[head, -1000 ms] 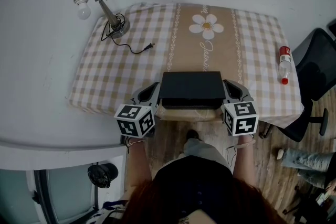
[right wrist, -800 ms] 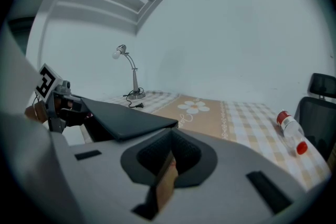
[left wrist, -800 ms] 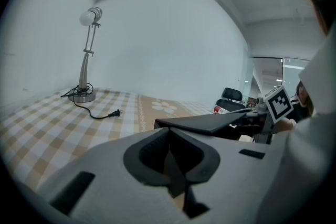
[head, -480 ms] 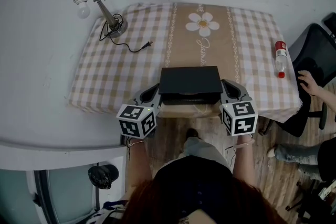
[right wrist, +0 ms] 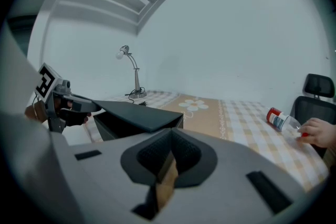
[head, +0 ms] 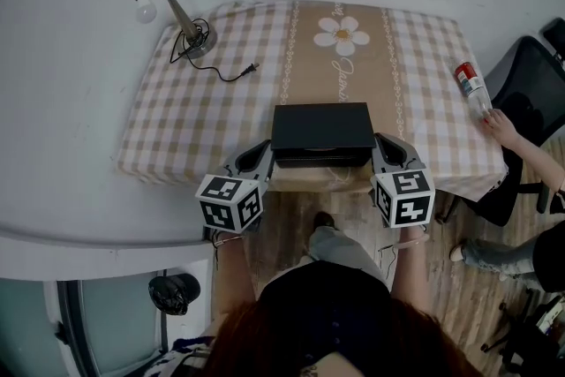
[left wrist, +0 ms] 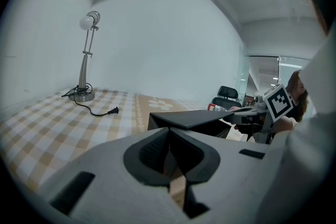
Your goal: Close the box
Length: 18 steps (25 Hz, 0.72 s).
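Standing at the far left corner of a checked tablecloth (head: 212, 119), a desk lamp (head: 168, 9) trailed its unplugged cord (head: 231, 73) toward the middle of the table, where a printed daisy (head: 343, 32) marked the far end of a tan centre stripe. At the far right edge a red-capped bottle (head: 468, 84) lay on its side with another person's hand (head: 499, 126) on it, and a dark office chair (head: 530, 93) stood just beyond the table's right side. None of these lay near the work at the near edge.

The left gripper (head: 262, 146) and the right gripper (head: 381, 141) both had their jaws clenched tip to tip, grasping nothing; each gripper view showed only a sliver of tan cloth through the gap behind the meeting pads.

A black box (head: 322, 130) sat at the near middle of the table, on the tan stripe, directly between the two grippers. Its lid (left wrist: 197, 118) hung tilted above the base, with a dark gap showing along the near side. The left gripper's closed tip was at the lid's left edge and the right gripper's at its right edge, each seen from the opposite gripper view meeting the lid's corner.
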Available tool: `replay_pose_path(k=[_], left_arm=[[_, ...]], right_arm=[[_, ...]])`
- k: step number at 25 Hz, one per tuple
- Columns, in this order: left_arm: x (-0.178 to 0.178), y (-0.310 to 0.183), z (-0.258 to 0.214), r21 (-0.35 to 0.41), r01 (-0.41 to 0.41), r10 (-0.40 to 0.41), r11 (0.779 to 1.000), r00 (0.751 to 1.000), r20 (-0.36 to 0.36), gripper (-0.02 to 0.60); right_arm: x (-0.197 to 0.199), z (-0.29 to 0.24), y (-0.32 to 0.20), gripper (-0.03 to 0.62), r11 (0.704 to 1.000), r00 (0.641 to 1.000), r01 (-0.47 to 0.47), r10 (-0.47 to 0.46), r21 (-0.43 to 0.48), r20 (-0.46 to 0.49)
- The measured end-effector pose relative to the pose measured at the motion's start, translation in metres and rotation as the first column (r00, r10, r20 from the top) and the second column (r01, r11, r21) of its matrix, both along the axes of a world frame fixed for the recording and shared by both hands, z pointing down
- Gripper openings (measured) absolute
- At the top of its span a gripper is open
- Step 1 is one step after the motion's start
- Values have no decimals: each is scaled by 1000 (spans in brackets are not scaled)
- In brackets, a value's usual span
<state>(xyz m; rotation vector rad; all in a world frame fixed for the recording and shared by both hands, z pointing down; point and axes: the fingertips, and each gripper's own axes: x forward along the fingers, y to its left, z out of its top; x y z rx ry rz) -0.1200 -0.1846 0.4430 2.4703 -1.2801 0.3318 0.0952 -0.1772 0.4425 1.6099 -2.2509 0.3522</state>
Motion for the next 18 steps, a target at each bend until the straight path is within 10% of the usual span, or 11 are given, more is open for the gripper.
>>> replay_pose_path(k=[18], left_arm=[[-1,16,7,-17,-7,8,1000,1000,7,28]], right_arm=[[-4,4,19,17,1000,1000,-3,3,-12,6]])
